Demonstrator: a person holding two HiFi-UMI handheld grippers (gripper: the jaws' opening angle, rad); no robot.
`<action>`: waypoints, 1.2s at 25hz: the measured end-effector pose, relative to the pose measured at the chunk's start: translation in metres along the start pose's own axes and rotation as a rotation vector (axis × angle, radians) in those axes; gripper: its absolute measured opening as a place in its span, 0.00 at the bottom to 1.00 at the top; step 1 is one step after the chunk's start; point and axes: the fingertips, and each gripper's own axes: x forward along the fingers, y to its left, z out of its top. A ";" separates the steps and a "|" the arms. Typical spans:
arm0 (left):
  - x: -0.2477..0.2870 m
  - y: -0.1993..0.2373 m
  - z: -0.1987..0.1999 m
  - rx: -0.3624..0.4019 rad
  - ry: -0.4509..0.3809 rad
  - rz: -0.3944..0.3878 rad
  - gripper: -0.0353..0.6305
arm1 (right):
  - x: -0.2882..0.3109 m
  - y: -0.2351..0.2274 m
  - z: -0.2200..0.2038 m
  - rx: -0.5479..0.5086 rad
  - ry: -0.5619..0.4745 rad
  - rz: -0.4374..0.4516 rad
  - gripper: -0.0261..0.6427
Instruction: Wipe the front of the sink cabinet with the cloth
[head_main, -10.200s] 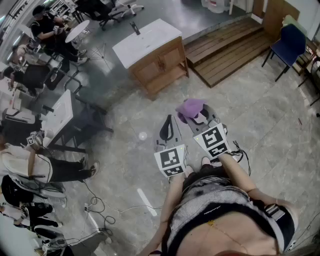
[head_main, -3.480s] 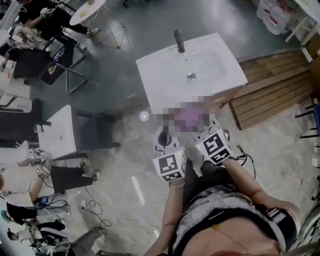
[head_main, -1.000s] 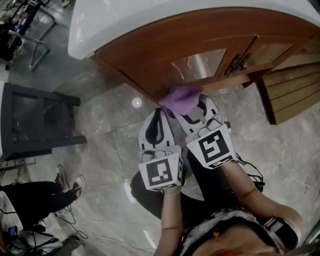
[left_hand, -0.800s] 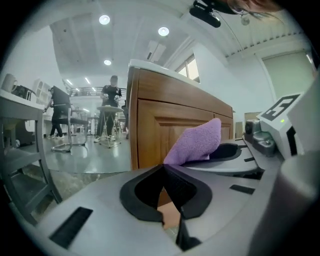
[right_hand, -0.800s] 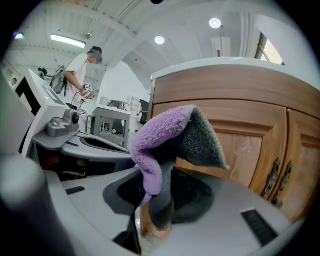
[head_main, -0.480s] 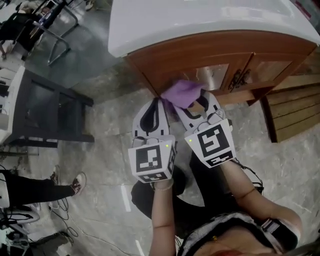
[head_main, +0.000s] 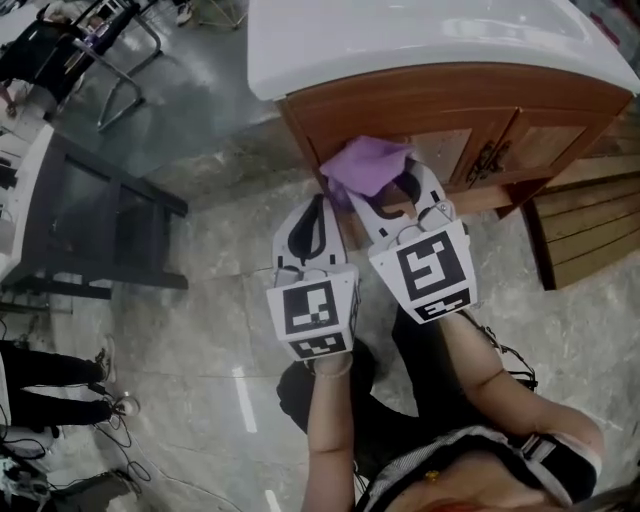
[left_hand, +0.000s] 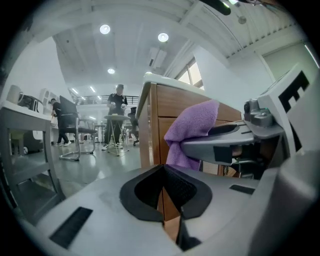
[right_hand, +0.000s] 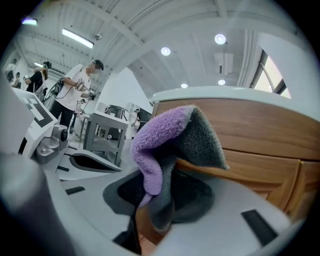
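Pressing the purple-and-grey terry cloth (head_main: 368, 163) against the front of the brown wooden sink cabinet (head_main: 450, 105), by its left-hand door, we had it clamped in our right gripper (head_main: 392, 200). Our left gripper (head_main: 313, 225) hung just beside, jaws together on nothing.

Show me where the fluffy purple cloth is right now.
In the head view, the fluffy purple cloth is clamped in the right gripper, at the wooden cabinet front.
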 end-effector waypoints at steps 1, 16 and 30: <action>-0.001 0.002 0.002 -0.001 -0.007 0.004 0.05 | 0.000 0.000 0.004 -0.013 -0.009 -0.013 0.30; 0.000 -0.003 0.010 -0.019 -0.059 -0.025 0.05 | 0.012 0.006 0.029 -0.096 -0.055 -0.050 0.30; 0.014 -0.031 0.007 -0.001 -0.049 -0.103 0.05 | 0.001 -0.017 0.021 -0.058 -0.064 -0.047 0.30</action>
